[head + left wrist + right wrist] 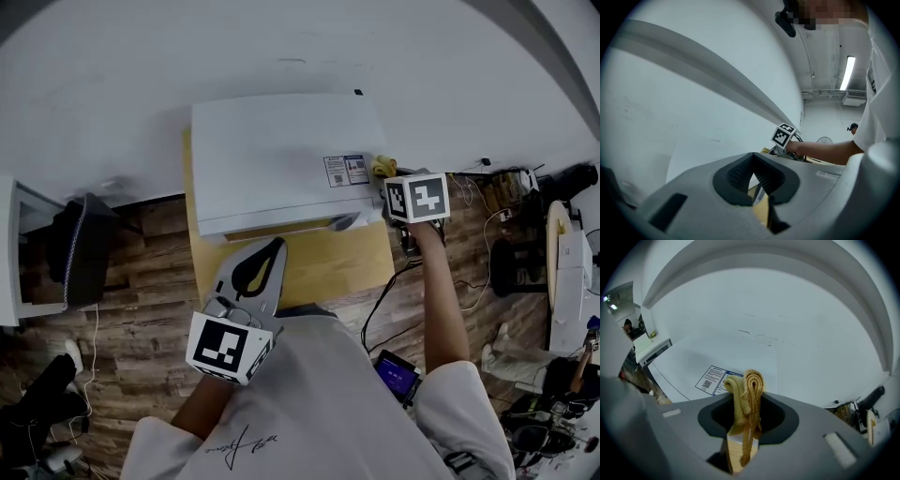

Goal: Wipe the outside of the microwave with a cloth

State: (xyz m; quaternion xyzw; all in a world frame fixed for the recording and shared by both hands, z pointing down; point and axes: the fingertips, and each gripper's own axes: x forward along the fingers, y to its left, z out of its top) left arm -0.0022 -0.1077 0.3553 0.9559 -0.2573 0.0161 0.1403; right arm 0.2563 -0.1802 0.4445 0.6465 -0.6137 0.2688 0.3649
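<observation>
A white microwave (281, 155) stands on a wooden table (337, 262), its top bearing a blue-and-white label (346, 171). At the microwave's front right corner my right gripper (384, 173) is shut on a folded yellow cloth (382, 166), which sticks up between the jaws in the right gripper view (747, 392). The microwave's top (722, 357) lies just past the cloth. My left gripper (272, 248) hovers over the table in front of the microwave, jaws closed on nothing. In the left gripper view its tips (753, 174) meet, with the microwave's side (693, 126) ahead.
A white wall (281, 47) runs behind the microwave. On the wooden floor, a dark bag (80, 248) sits at the left, and cables (487, 202) with mixed clutter lie at the right. A small screen device (398, 375) sits near my right arm.
</observation>
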